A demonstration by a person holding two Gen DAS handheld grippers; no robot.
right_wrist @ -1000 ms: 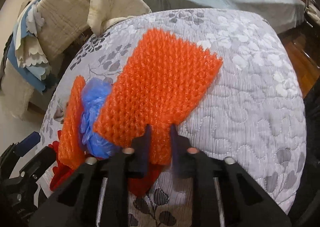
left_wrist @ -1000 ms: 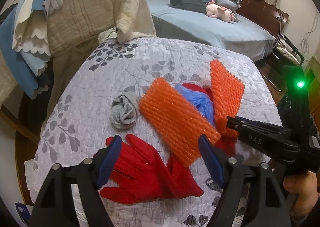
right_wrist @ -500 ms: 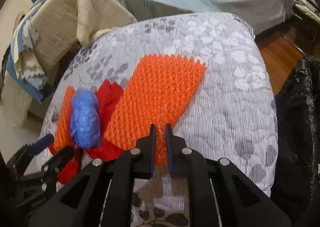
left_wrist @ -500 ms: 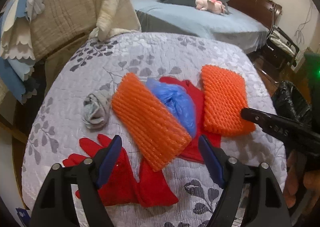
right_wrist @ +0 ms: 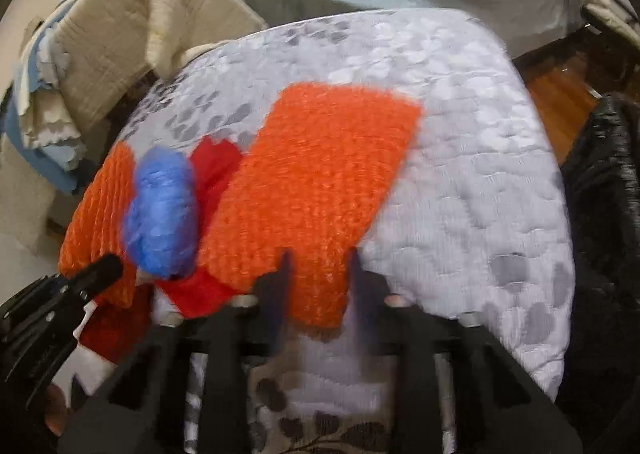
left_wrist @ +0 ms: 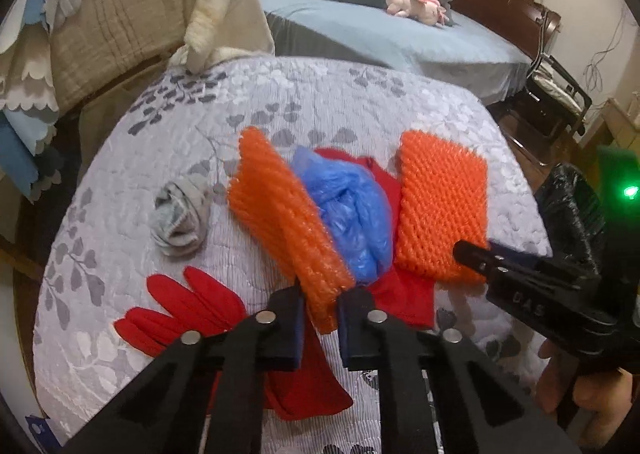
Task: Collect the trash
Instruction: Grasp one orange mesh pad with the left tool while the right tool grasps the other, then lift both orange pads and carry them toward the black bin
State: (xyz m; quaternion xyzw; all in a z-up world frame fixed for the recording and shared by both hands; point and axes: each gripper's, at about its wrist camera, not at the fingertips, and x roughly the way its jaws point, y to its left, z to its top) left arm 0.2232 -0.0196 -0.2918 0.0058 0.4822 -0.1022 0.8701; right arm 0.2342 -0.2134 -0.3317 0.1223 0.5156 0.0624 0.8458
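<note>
Left gripper [left_wrist: 320, 310] jaws pinch the near end of the left orange foam net [left_wrist: 280, 213]; right gripper [right_wrist: 318, 282] jaws stand spread astride the near edge of the right orange foam net [right_wrist: 320, 189]. Between the nets, a blue plastic bag [left_wrist: 348, 205] lies on a red glove [left_wrist: 400, 286], all on a grey leaf-patterned quilt [left_wrist: 320, 93] with a bed [left_wrist: 380, 37] behind. Letters "DAS" show on the right gripper's finger.

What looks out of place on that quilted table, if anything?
A red glove, a balled grey sock and a second red glove half buried under crumpled blue plastic lie mixed in with two orange foam nets: clothing among the trash.
</note>
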